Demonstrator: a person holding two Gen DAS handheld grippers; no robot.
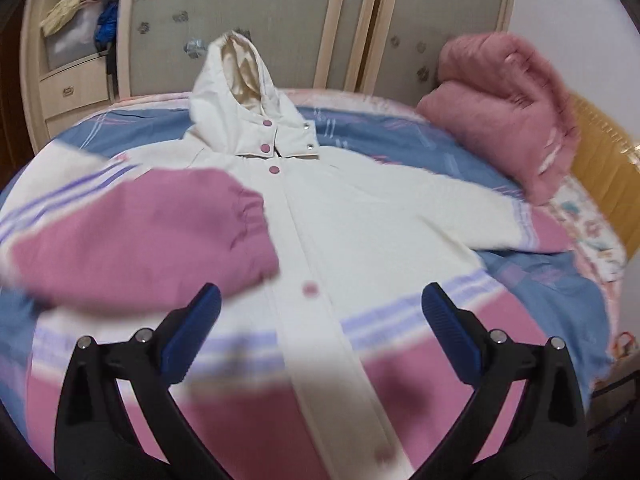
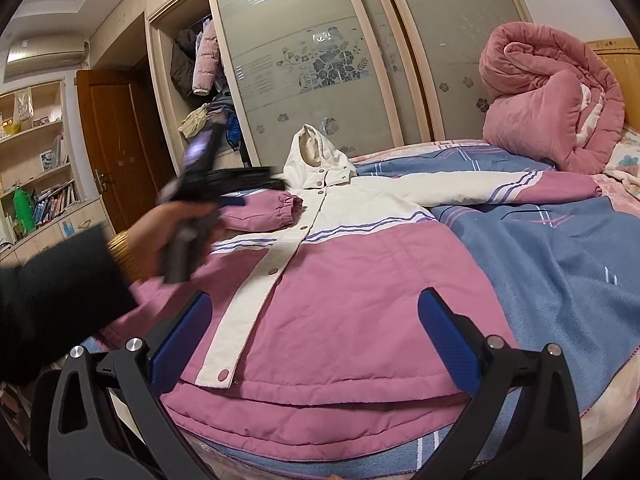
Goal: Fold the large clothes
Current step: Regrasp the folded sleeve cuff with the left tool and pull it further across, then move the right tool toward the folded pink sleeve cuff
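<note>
A white and pink hooded jacket (image 1: 352, 216) lies face up on the bed, buttoned, hood toward the wardrobe. Its pink left sleeve (image 1: 140, 232) is folded in across the chest. Its other sleeve (image 2: 500, 188) stretches straight out to the right. My left gripper (image 1: 320, 320) is open and empty above the jacket's middle. It also shows in the right wrist view (image 2: 240, 188), held in a hand beside the folded sleeve (image 2: 264, 210). My right gripper (image 2: 316, 328) is open and empty above the jacket's pink lower part (image 2: 340, 320), near the hem.
The bed carries a blue patterned blanket (image 2: 552, 264). A rolled pink quilt (image 2: 552, 100) lies at the head end, by a wooden headboard (image 1: 604, 176). A wardrobe with frosted sliding doors (image 2: 320, 68) stands behind the bed. Shelves (image 2: 36, 160) and a door (image 2: 116, 140) are at far left.
</note>
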